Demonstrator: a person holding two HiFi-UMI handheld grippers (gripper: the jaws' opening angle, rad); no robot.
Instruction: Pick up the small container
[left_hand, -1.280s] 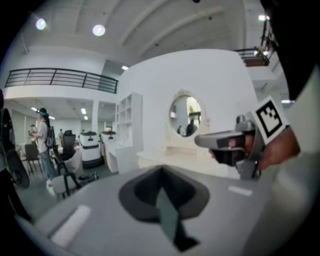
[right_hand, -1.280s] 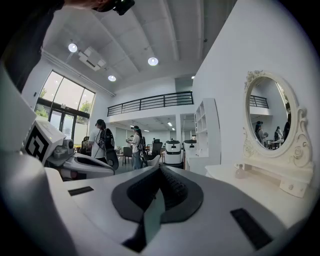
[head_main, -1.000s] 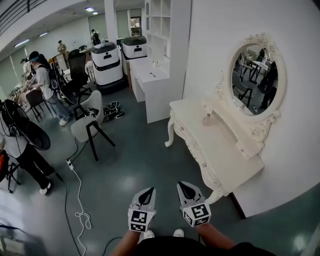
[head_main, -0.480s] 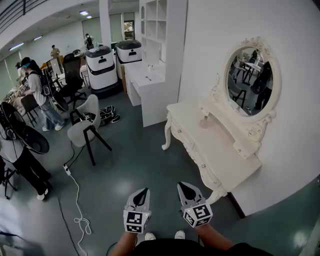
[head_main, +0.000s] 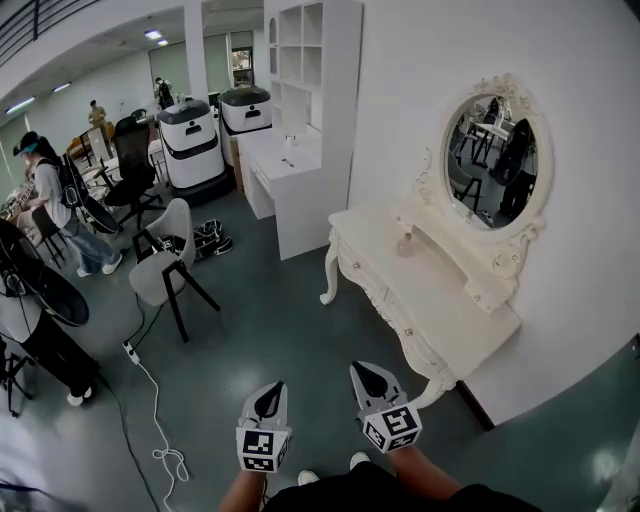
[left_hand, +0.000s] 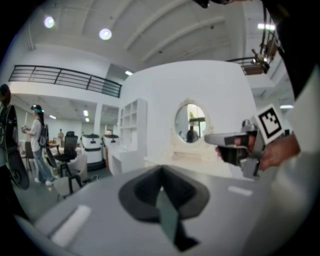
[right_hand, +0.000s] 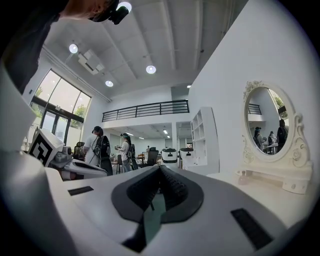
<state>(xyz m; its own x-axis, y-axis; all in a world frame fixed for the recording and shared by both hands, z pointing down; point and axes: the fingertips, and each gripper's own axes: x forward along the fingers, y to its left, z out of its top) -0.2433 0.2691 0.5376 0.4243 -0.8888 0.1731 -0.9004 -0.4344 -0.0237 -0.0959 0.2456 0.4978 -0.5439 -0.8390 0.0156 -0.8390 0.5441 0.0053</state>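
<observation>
The desk (head_main: 450, 310) at the right looks like cream-painted carved wood with a soft sheen, under a glossy glass mirror (head_main: 488, 160); the small container (head_main: 405, 244) on it seems translucent pinkish glass or plastic. The dark floor (head_main: 270, 330) is polished and reflects the ceiling lights. At the bottom, the left tongs (head_main: 267, 398) and right tongs (head_main: 376, 381) have matt grey plastic shells and black ribbed pads (right_hand: 172, 189).

Bright ceiling lights (right_hand: 151, 69), fisheye edges, dark vignette, soft foreground
</observation>
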